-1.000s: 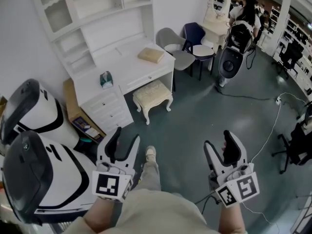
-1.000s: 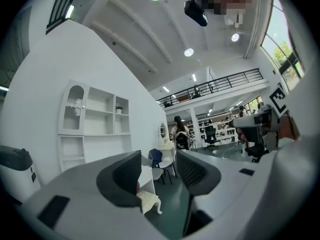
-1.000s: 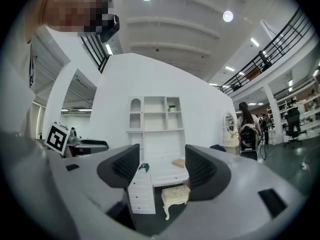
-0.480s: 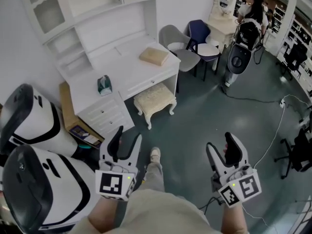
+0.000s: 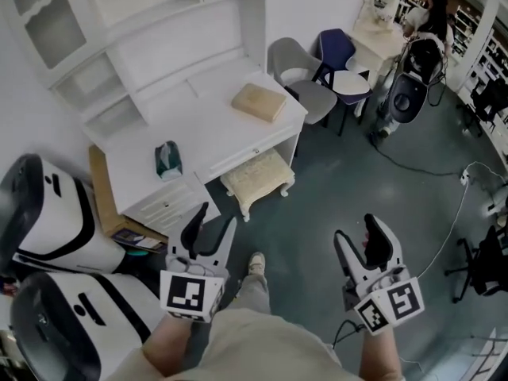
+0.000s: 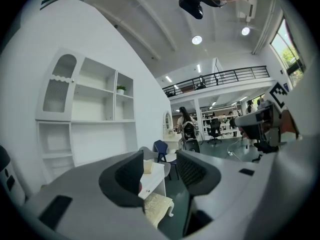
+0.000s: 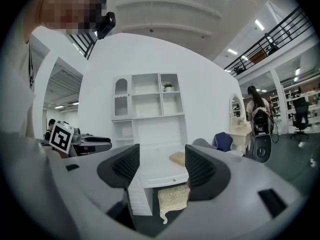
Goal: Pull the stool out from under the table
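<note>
Approach phase, nothing grabbed yet. Using the bench point(image 5: 214, 129) as my anchor, left to right:

- Left of the bench sit two big white-and-black machine shells point(image 5: 55, 213).
- On the bench's left end there's a tissue box point(image 5: 167, 159).
- The left claw point(image 5: 213, 219) hangs out in front of the bench, well short of it. Its jaws are about half apart and empty, and in its own view the gap just frames the bench edge and the stool far beyond.
- The stool point(image 5: 258, 179) is tucked in the bench's knee gap, back part under the top, front legs poking out onto the floor.
- A tan pad point(image 5: 259, 101) lies on the bench top above it.
- The right claw point(image 5: 357, 232) is off the bench's right front corner, also moderately open with nothing in it.
- Right of the bench are a grey chair point(image 5: 298, 78) and a blue chair point(image 5: 337, 50).

What's changed: over the last second the bench and stool have come nearer in the head view. So the person has been walking in with both claws carried along together, jaws the same as before.

My read is that the pull hasn't started and the stool hasn't budged. What's left is closing the gap and getting a claw on the seat edge or a leg.
</note>
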{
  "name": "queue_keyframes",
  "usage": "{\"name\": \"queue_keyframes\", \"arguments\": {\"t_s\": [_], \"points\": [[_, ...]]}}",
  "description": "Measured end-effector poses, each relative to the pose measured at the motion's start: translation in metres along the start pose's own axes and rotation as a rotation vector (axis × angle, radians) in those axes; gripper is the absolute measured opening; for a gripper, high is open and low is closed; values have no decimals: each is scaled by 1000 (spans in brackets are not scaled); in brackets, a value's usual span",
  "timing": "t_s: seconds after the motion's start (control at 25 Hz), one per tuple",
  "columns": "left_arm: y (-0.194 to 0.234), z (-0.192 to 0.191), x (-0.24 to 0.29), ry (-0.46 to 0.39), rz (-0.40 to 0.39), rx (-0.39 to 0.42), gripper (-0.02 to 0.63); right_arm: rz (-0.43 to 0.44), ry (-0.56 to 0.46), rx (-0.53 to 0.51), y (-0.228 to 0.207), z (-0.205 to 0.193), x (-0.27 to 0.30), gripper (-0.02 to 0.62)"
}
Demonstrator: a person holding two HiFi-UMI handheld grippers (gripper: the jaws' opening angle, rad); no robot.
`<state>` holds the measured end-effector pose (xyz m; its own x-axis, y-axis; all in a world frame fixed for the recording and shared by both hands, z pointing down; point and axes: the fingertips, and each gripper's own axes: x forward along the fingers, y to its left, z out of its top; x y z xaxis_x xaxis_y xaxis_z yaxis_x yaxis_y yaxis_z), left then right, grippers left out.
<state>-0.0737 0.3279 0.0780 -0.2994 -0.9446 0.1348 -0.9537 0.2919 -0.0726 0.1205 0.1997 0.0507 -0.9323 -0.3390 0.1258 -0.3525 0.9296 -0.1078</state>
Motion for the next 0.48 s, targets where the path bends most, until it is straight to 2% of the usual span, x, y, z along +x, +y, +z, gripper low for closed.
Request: {"name": "queue_keyframes", "arguments": {"t_s": [0.48], "points": [[110, -4, 161, 60, -1, -19, 216, 8, 10, 22, -60, 28, 194, 284]]}}
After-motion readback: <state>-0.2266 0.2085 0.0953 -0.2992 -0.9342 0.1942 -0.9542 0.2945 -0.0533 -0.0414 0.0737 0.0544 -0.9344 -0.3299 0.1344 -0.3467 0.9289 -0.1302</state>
